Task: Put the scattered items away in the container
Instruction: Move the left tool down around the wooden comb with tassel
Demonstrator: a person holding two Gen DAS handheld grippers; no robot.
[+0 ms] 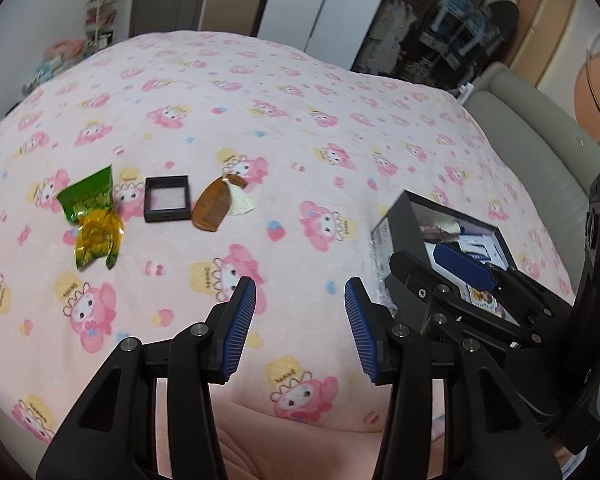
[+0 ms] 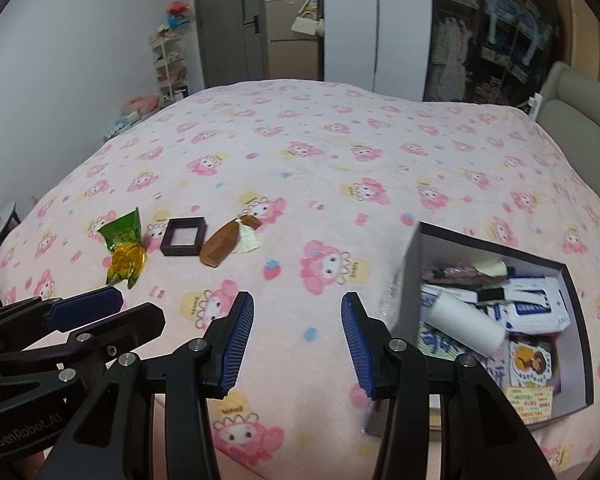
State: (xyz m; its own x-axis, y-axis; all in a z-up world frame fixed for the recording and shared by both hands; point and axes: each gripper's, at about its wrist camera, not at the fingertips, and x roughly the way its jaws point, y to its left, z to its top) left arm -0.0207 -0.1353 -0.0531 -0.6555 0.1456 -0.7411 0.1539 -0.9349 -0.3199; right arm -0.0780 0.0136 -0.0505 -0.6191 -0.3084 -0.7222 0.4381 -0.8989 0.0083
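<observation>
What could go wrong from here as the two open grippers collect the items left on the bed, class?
1. The wooden comb overlaps a white pouch; a pinch may lift only one.
2. The green and gold wrappers look crinkly and may slip from the left gripper.
3. The box is already crowded, with a white roll lying on top, so items dropped by the right gripper might perch or spill.

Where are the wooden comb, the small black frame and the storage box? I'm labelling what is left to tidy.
wooden comb [image 2: 216, 245], right wrist view, on the middle of its brown body.
small black frame [image 2: 183, 236], right wrist view, on its pale centre panel.
storage box [image 2: 414, 268], right wrist view, on its white inner left wall.
</observation>
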